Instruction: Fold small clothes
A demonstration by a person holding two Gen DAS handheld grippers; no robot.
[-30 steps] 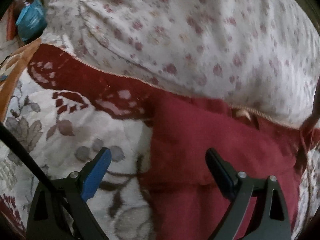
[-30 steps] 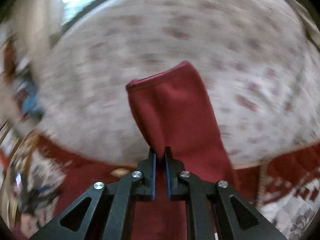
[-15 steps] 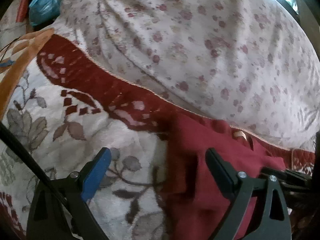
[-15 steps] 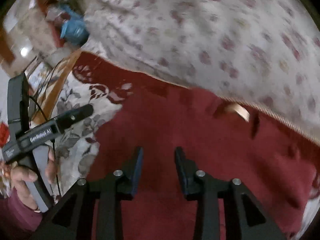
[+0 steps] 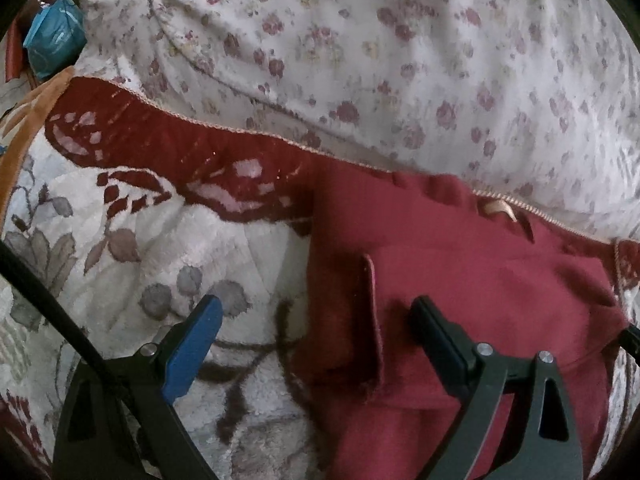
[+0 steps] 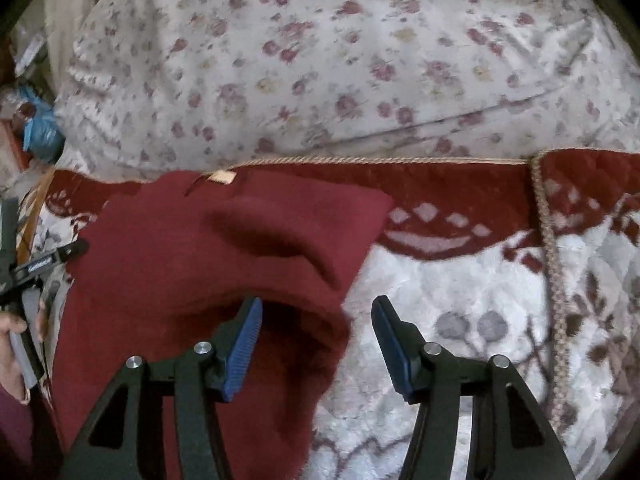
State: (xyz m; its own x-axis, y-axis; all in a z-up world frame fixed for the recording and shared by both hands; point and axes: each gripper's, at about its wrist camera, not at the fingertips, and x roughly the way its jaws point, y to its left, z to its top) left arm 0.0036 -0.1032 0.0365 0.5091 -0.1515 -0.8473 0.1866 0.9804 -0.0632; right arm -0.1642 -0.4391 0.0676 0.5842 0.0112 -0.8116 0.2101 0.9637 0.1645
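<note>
A dark red knitted garment [image 5: 460, 280] lies on the quilt, with a folded flap along its left side and a tan label [image 5: 498, 210] near its top edge. My left gripper [image 5: 316, 332] hangs open just above the garment's left edge, gripping nothing. In the right wrist view the garment [image 6: 192, 256] fills the left half, its label [image 6: 222, 177] at the top. My right gripper [image 6: 316, 340] is over the garment's right edge. Its jaws are opening, cloth lies below them, and the pads [image 6: 244, 344] press on nothing. The left gripper [image 6: 24, 268] and a hand show at the far left.
The quilt [image 6: 460, 300] is white with grey flowers, a dark red border and a braided cord [image 6: 548, 248]. Behind it rises a floral pillow or duvet [image 5: 400, 60]. A blue bag [image 5: 52, 44] and clutter sit at the far left edge.
The right gripper, shut on a lifted fold of the garment a second ago, came down and let it go; its jaws spread. The garment now lies flat. The left gripper stayed open.
</note>
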